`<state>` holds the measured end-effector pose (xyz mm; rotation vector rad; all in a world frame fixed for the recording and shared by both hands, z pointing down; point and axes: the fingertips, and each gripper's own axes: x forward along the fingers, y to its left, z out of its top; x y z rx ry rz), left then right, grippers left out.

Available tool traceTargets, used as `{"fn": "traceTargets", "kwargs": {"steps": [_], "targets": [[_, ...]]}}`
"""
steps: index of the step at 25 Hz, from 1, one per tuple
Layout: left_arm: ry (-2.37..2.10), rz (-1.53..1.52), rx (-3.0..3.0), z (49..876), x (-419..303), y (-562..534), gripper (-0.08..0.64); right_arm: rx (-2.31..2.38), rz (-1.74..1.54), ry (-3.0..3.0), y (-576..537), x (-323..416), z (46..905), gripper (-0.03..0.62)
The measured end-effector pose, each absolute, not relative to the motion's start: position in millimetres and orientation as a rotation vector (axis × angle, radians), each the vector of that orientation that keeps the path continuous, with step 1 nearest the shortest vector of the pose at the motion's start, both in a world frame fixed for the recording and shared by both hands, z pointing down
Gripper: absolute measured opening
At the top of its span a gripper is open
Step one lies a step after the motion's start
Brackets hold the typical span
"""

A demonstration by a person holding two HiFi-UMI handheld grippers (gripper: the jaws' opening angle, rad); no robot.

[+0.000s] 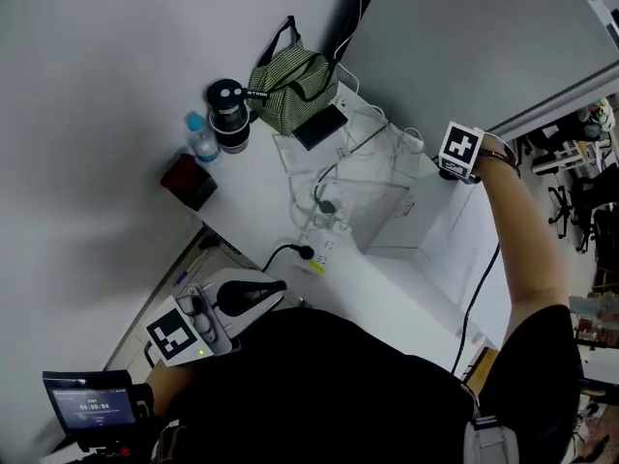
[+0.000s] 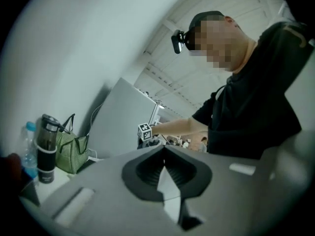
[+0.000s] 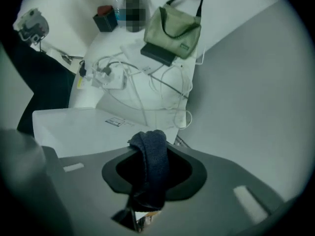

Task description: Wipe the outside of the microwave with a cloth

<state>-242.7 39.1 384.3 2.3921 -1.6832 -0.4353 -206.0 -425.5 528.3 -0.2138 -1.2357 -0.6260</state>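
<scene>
White table (image 1: pixel 253 203) carries the white microwave (image 1: pixel 401 222), with a striped green bag (image 1: pixel 287 87) and loose cables behind it. Your right gripper (image 1: pixel 460 153) hangs over the microwave's far top corner, its fingers clamped on a dark blue cloth (image 3: pixel 153 163) that drapes over them. Your left gripper (image 2: pixel 164 154) sits close to your body, its fingers pressed together around nothing.

Person: black short-sleeved shirt (image 1: pixel 329 375), black cap (image 2: pixel 209 17), black head camera (image 2: pixel 178 39).
Left gripper (image 2: pixel 163 149): grey shell, black ribbed pads; white left cube (image 1: pixel 176 334), black square markers.
Right gripper (image 3: pixel 150 144): same grey shell, black pads; matching right cube (image 1: pixel 460 149).
Dark strap (image 1: pixel 500 159) at right wrist.
Black cable (image 1: pixel 479 288) alongside right arm.
</scene>
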Motion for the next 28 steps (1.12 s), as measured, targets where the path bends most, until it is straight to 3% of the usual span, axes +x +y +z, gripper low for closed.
{"fn": "traceTargets", "kwargs": {"steps": [16, 19, 25, 28], "targets": [[-1.652, -0.405, 2.225, 451, -279, 68, 0.005, -0.261, -0.561, -0.725, -439, -191, 721, 0.083], [-1.651, -0.410, 2.240, 447, -283, 63, 0.005, -0.320, -0.548, -0.768, -429, -199, 697, 0.095], [-1.649, -0.461, 2.358, 417, -291, 40, 0.005, -0.431, -0.532, -0.950, -367, -213, 539, 0.095], [-1.636, -0.496, 2.392, 412, -295, 26, 0.005, -0.430, -0.550, -0.848, -362, -190, 525, 0.095]]}}
